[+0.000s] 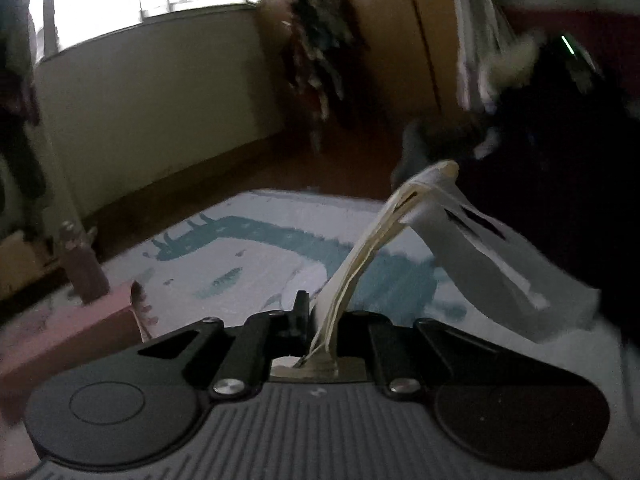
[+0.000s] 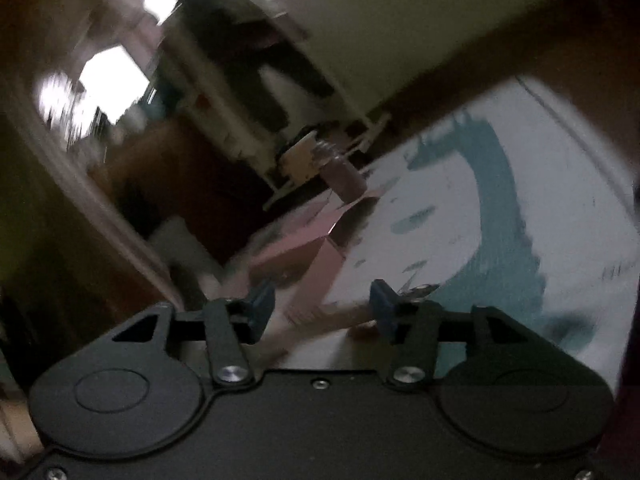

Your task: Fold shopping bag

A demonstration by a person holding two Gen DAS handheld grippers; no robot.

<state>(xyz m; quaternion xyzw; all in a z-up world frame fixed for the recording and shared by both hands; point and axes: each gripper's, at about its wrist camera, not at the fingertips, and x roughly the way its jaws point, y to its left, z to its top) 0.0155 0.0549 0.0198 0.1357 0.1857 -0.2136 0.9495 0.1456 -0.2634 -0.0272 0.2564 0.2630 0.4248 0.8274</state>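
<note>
left claw (image 1: 320, 320) clamped on bag (image 1: 460, 240) edge | bag hangs away rightward, off mat (image 1: 240, 260) | right claw (image 2: 322, 308) agape, empty

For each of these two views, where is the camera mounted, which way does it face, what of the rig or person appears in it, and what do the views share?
Left wrist: sits on the left claw, looking forward along it over a white mat with a teal print toward a wall; its jaws are shut on the shopping bag, whose cream edge runs up from them.
Right wrist: sits on the right claw, tilted and blurred, looking across the mat; its jaws stand open with nothing between them.
Shared: the mat, the pink box and the brown bottle.
</note>
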